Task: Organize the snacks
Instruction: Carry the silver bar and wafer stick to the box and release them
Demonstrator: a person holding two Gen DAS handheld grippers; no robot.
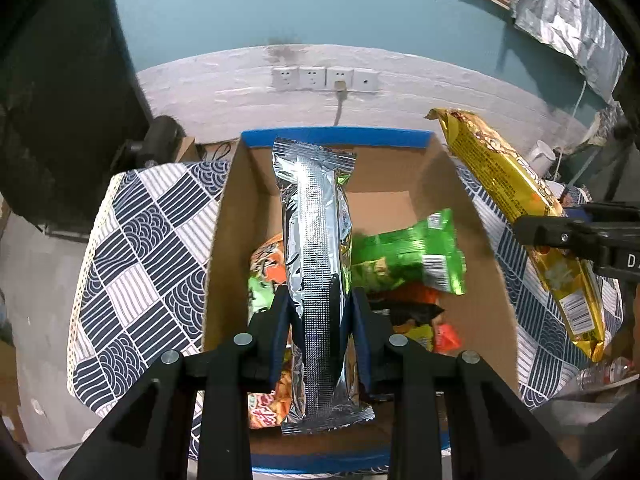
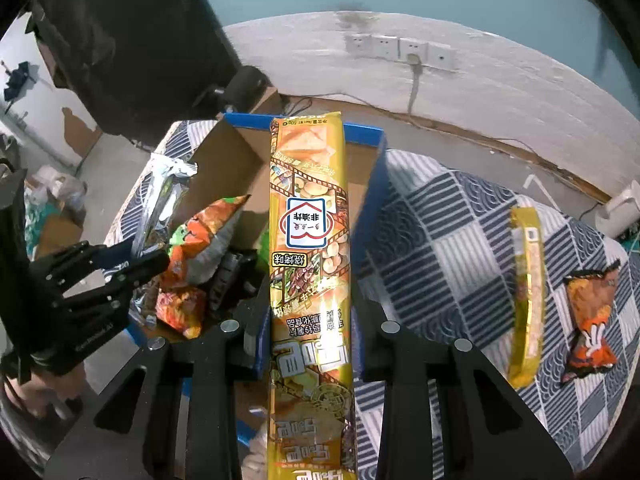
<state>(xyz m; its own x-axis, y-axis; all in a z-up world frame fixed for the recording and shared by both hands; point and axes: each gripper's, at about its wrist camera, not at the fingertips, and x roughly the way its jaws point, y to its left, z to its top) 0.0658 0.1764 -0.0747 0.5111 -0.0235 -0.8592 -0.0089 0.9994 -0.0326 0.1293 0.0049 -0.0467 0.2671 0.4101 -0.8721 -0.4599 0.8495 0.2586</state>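
Left gripper (image 1: pixel 320 312) clamped on silver packet (image 1: pixel 316 264) mid-length, over cardboard box (image 1: pixel 224 240). Right gripper (image 2: pixel 310 320) clamped on yellow packet (image 2: pixel 310 216) at box's edge. Likely light, crinkly, slick foil, crushable contents; best held mid-length, gently.

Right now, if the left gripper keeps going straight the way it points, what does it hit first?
Probably the snack packets in the cardboard box; the left gripper, holding a silver packet, points down into it. Depth is unclear.
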